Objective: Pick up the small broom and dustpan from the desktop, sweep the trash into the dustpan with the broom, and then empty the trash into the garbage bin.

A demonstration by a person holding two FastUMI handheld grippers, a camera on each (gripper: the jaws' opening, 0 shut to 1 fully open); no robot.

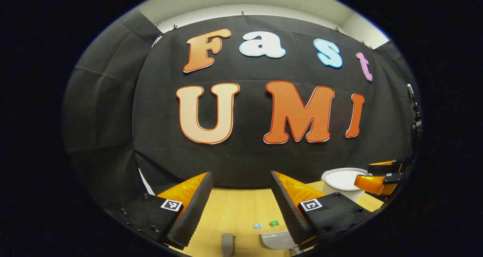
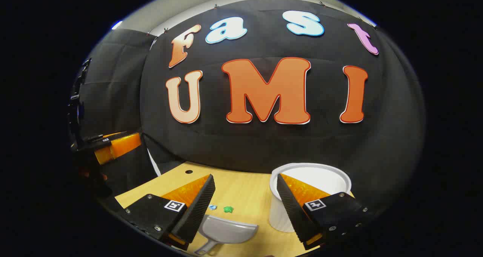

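Left gripper view: left gripper (image 1: pixel 241 196) is held above the desk (image 1: pixel 234 208), jaws spread wide, nothing between them. Just ahead of the fingers and below, 2 trash bits are seen on the wood: a blue scrap (image 1: pixel 257 226) and a green scrap (image 1: pixel 274 223), side by side. The dustpan (image 1: pixel 274 240) lies by the right finger, partly hidden under it. A grey piece (image 1: pixel 227 243) is cut off at the bottom edge; prob. the broom, can't be told. The bin (image 1: pixel 341 179) stands further off to the right, w/ the right gripper (image 1: pixel 379 177) seen beside it.

Right gripper view: right gripper (image 2: pixel 245 202) is also wide open, empty. Dustpan (image 2: pixel 228 230) lies below, between the fingers, handle toward the camera. Scraps (image 2: pixel 222 208) are seen just beyond its mouth. Bin (image 2: pixel 311 174) is behind the right finger. Left gripper (image 2: pixel 113 145) is seen far left.
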